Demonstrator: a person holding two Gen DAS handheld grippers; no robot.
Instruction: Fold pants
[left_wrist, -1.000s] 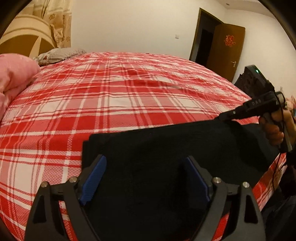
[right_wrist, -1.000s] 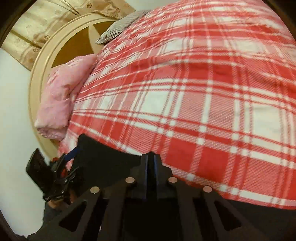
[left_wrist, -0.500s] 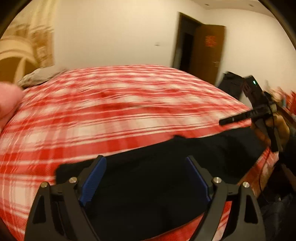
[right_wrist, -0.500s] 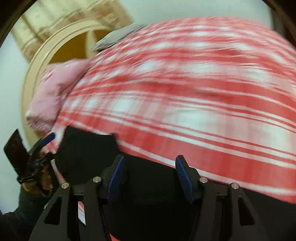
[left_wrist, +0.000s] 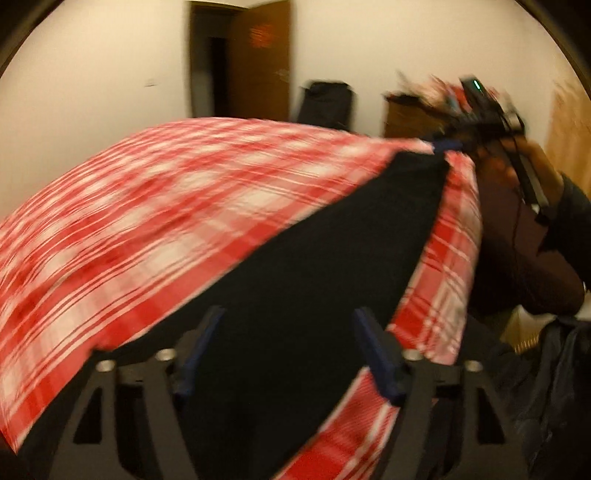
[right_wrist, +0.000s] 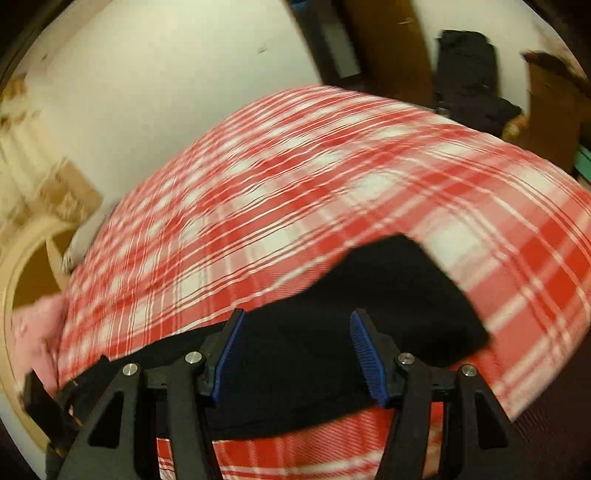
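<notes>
Where the red-and-white plaid bedspread (left_wrist: 192, 206) stretches flat over the bed, the black pants (left_wrist: 317, 280) lie as a matte, soft-looking slab with straight folded edges near its front edge. The left hand-held gripper (left_wrist: 291, 354) hangs over the cloth, its blue ribbed pads closing but apart, with nothing pinched. The right hand-held gripper (right_wrist: 299, 350) stands with its pads apart above the pants' dark fabric (right_wrist: 388, 295), gripping nothing. Both views are smeared by motion.
</notes>
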